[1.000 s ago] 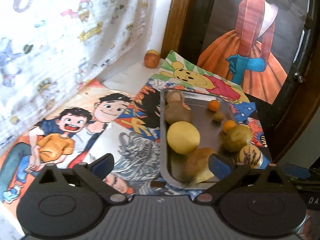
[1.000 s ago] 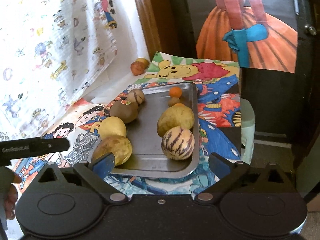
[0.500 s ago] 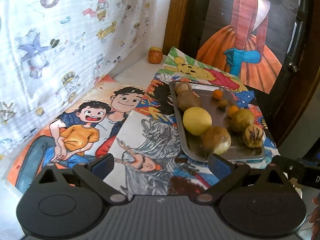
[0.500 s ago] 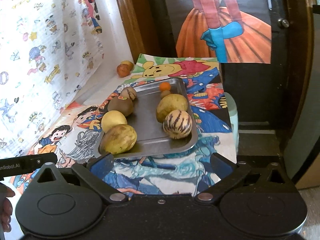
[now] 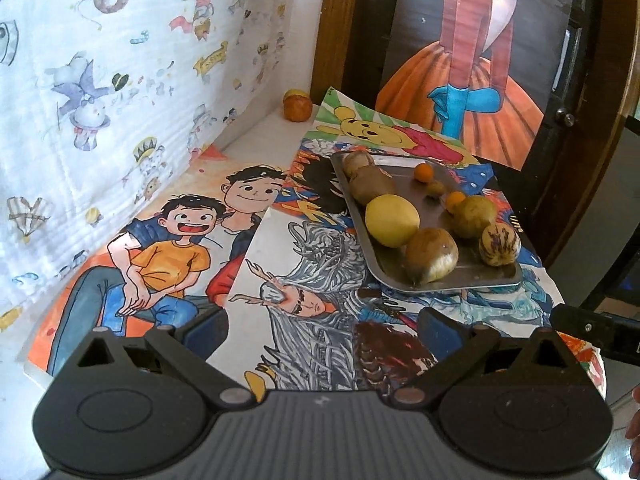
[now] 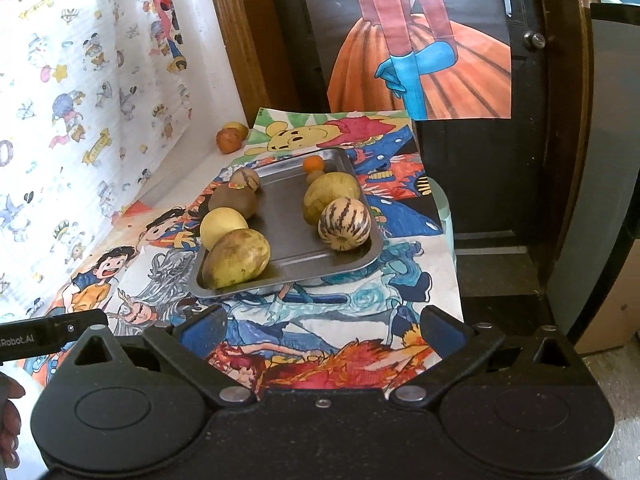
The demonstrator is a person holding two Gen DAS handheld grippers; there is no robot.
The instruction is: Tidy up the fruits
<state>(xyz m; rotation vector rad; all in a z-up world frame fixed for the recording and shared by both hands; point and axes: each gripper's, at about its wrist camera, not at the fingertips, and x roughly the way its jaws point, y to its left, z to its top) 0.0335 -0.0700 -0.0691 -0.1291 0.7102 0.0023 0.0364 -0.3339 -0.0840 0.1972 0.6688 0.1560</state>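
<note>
Metal tray [image 6: 320, 268] sits on cartoon posters [image 6: 340, 320] covering the tabletop [image 5: 256, 144], toward the right side near the dark wooden door [image 6: 480, 160]. Fruit in two rows on it. Left row, near to far: greenish-yellow mango [image 6: 237, 258], yellow round fruit [image 6: 222, 226] touching it, brown stickered fruit [image 6: 233, 201], small striped fruit [image 6: 245, 179]. Right row: striped melon [image 6: 344, 223] nearest, yellow-green fruit [image 6: 330, 201] touching behind it, then a small olive-coloured fruit and a small orange fruit [image 6: 313, 164] at the far end. Left-wrist view shows a second small orange one [image 5: 455, 200] tucked by the yellow-green fruit. Tray centre is bare metal.

Off the tray: two fruits at the far back corner of the tabletop, a reddish-brown one [image 6: 229, 141] with a yellow one [image 6: 236, 128] just behind, against the wall by the wooden door frame [image 6: 236, 40]. Printed cloth [image 5: 120, 80] hangs along the left wall.

Left gripper [image 5: 322, 326]: fingers spread wide, nothing between them, over the posters short of the tray. Right gripper [image 6: 322, 326]: also spread, holding nothing, well apart from the tray's near edge.
</note>
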